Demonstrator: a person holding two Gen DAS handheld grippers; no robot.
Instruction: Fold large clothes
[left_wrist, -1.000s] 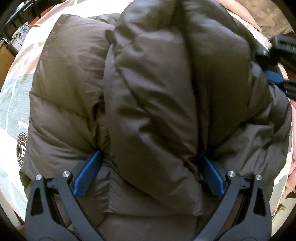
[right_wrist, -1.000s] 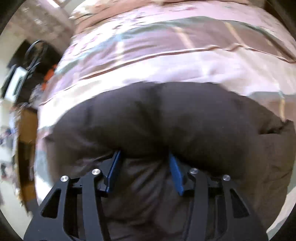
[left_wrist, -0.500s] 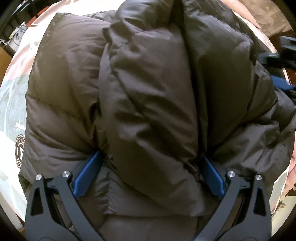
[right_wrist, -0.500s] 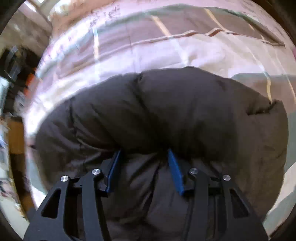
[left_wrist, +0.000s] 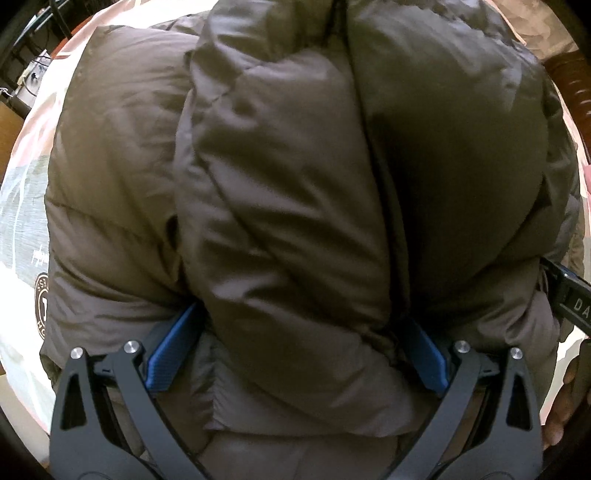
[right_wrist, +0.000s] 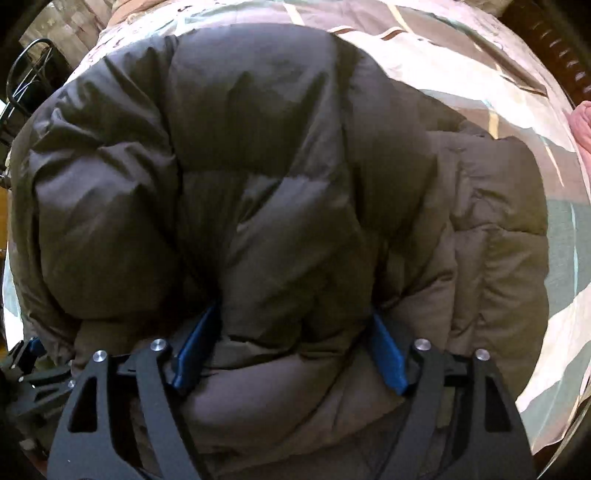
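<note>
A brown puffer jacket (left_wrist: 280, 192) lies bunched on a bed and fills both views. My left gripper (left_wrist: 299, 354) points straight down and is shut on a thick fold of it, which bulges out between the blue pads (left_wrist: 170, 354). My right gripper (right_wrist: 295, 350) also points down at the jacket (right_wrist: 258, 192). Its jaws are opening, and a puffy fold still sits between its pads (right_wrist: 388, 358). Part of the right gripper's black body (left_wrist: 570, 299) shows at the right edge of the left wrist view, with a hand (left_wrist: 561, 402) below it.
The bedsheet (right_wrist: 480, 92) has pink, cream and grey-green patches, with a round logo print (left_wrist: 42, 302) at the left. A dark wooden headboard (right_wrist: 546, 40) stands at the far right, beside a pink cloth (right_wrist: 581, 125). A metal rack (right_wrist: 29, 74) stands at the left.
The right gripper has come down closer over the jacket and its pads have spread apart. In the left wrist view it has shifted from the upper right edge to lower down. The left gripper kept still.
</note>
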